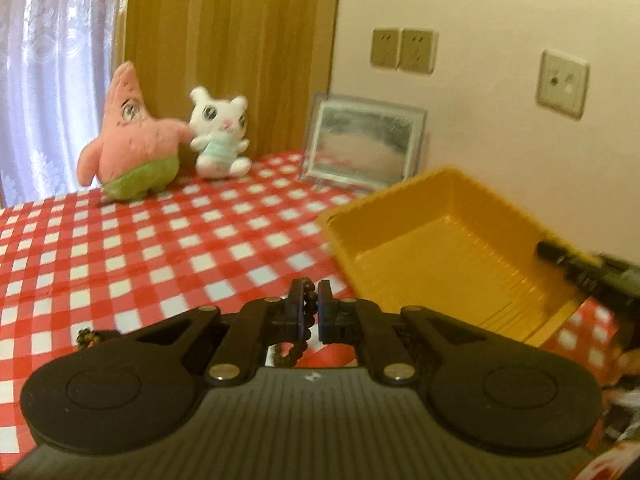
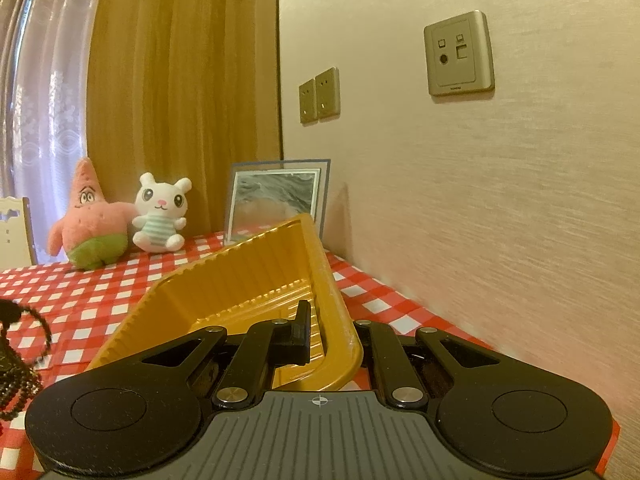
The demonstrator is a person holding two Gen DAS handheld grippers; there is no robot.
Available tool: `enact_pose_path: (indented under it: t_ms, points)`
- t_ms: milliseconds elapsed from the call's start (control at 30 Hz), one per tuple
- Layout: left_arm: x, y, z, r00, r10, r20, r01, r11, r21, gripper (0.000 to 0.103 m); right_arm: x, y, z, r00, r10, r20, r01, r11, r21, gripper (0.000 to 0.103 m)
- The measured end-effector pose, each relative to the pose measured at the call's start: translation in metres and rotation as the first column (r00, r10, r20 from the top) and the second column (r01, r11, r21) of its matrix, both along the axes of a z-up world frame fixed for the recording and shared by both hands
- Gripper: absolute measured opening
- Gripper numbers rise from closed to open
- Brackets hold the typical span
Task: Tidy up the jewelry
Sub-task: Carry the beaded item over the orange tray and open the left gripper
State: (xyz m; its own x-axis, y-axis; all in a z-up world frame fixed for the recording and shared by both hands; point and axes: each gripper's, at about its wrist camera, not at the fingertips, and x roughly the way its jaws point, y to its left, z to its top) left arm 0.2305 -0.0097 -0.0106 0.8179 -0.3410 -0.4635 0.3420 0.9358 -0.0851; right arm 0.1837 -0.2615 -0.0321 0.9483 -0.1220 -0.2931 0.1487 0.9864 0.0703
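Plush toys and picture frame behind tilted yellow tray.

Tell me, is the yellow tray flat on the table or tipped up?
Tipped up. The right claw pinches the yellow tray by its rim, and its far end slants up off the checked tablecloth.

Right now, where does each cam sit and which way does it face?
Left wrist: on the left gripper, facing across the checked table; its fingers pinch a bead string; right gripper at the tray's edge.
Right wrist: on the right gripper, clamped on the tilted yellow tray, facing the wall.
Shared: tray, two plush toys, picture frame, wall sockets.
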Motion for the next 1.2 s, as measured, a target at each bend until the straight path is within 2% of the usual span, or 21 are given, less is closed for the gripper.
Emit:
enact_pose_path:
  t_ms: [200, 433, 600, 767, 933, 1067, 1200]
  points:
    - [-0.014, -0.027, 0.019, 0.997, -0.071, 0.033, 0.073, 0.995, -0.066, 0.005, -0.006, 0.004, 0.003, 1.000, 0.011, 0.005, -0.011, 1.000, 0.002, 0.009]
    - [-0.010, -0.068, 0.012, 0.983, -0.182, -0.017, 0.177, 0.968, -0.177, 0.005, -0.010, 0.003, 0.005, 1.000, 0.016, 0.004, -0.016, 1.000, 0.008, 0.009]
    - [-0.003, -0.094, -0.002, 0.969, -0.236, -0.067, 0.214, 0.945, -0.246, 0.005, -0.010, 0.001, 0.005, 1.000, 0.019, 0.003, -0.019, 1.000, 0.010, 0.009]
    - [0.000, -0.104, -0.014, 0.967, -0.227, -0.115, 0.188, 0.942, -0.279, 0.006, -0.009, -0.002, 0.005, 1.000, 0.018, -0.001, -0.018, 1.000, 0.020, 0.009]
    - [-0.010, -0.096, -0.009, 0.969, -0.225, -0.099, 0.185, 0.932, -0.313, 0.013, -0.010, -0.002, 0.004, 1.000, 0.016, -0.002, -0.016, 1.000, 0.025, 0.009]
    - [-0.025, -0.083, -0.002, 0.981, -0.183, -0.064, 0.157, 0.942, -0.296, 0.016, -0.011, -0.002, 0.003, 1.000, 0.011, -0.004, -0.011, 1.000, 0.025, 0.009]
    - [-0.040, -0.056, -0.002, 0.991, -0.111, -0.067, 0.089, 0.959, -0.270, 0.018, -0.012, -0.003, 0.003, 1.000, 0.007, -0.009, -0.007, 1.000, 0.027, 0.009]
